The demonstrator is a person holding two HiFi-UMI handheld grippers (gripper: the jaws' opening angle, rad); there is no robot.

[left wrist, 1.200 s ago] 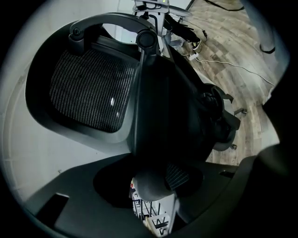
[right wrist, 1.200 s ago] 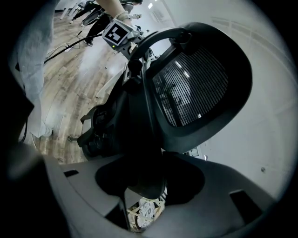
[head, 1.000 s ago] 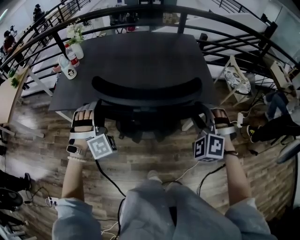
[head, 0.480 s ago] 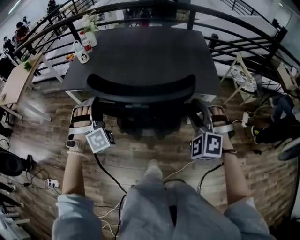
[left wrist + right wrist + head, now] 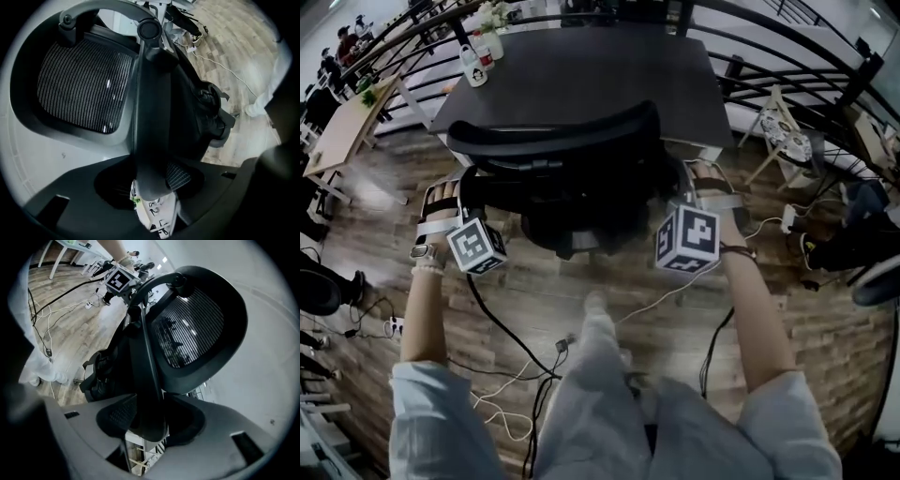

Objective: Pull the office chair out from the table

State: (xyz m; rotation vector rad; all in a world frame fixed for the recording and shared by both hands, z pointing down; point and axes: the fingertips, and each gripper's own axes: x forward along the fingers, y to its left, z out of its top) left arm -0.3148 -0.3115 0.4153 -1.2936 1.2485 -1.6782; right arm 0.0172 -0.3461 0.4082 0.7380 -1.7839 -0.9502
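both clamped: l gripper (image 5: 150,183) + r gripper (image 5: 149,422) fingers on office chair (image 5: 553,141) arms, by table (image 5: 581,66).

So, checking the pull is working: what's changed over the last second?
The black mesh-backed office chair has slid back from the dark rectangular table towards the person. Unchanged: left gripper and right gripper jaws stay clamped on its armrests.
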